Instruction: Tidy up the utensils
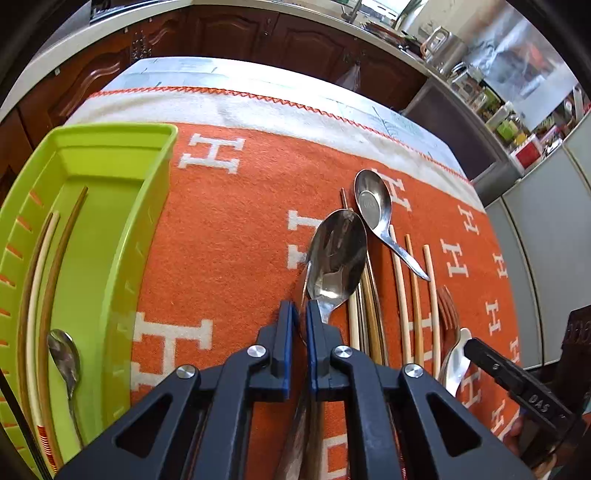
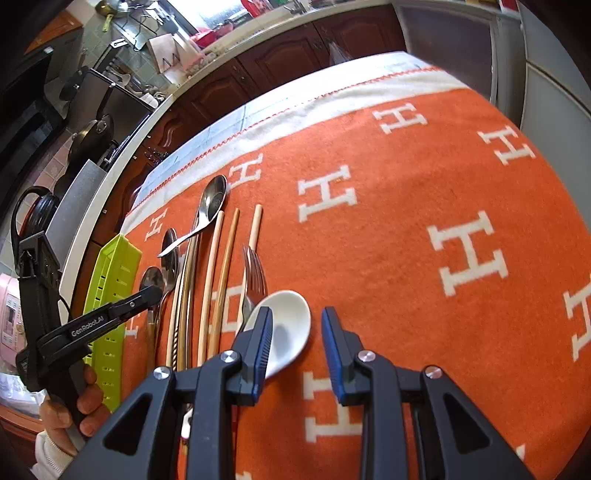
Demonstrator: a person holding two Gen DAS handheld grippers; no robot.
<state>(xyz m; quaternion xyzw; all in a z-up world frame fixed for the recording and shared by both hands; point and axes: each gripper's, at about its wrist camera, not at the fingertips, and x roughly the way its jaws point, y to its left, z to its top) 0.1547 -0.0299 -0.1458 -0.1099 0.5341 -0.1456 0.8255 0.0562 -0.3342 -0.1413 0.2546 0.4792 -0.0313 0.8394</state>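
Note:
My left gripper (image 1: 300,314) is shut on a large steel spoon (image 1: 338,254) and holds it above the orange cloth, bowl pointing away. The green tray (image 1: 147,229) at the left holds chopsticks (image 1: 55,258) and a steel spoon (image 1: 64,356). On the cloth lie a short steel soup spoon (image 1: 373,205), several chopsticks (image 1: 413,295), a fork (image 1: 448,306) and a white ceramic spoon (image 1: 456,363). My right gripper (image 2: 297,325) is open just above the white spoon (image 2: 290,325), whose bowl lies by the left finger (image 2: 258,343). The left gripper (image 2: 110,314) shows at the left.
The orange cloth with white H letters (image 2: 406,221) covers the table; its white border (image 1: 258,107) runs along the far edge. Brown cabinets (image 1: 240,33) and a cluttered counter (image 1: 498,99) stand beyond. The green tray's side (image 2: 110,295) is left of the utensils.

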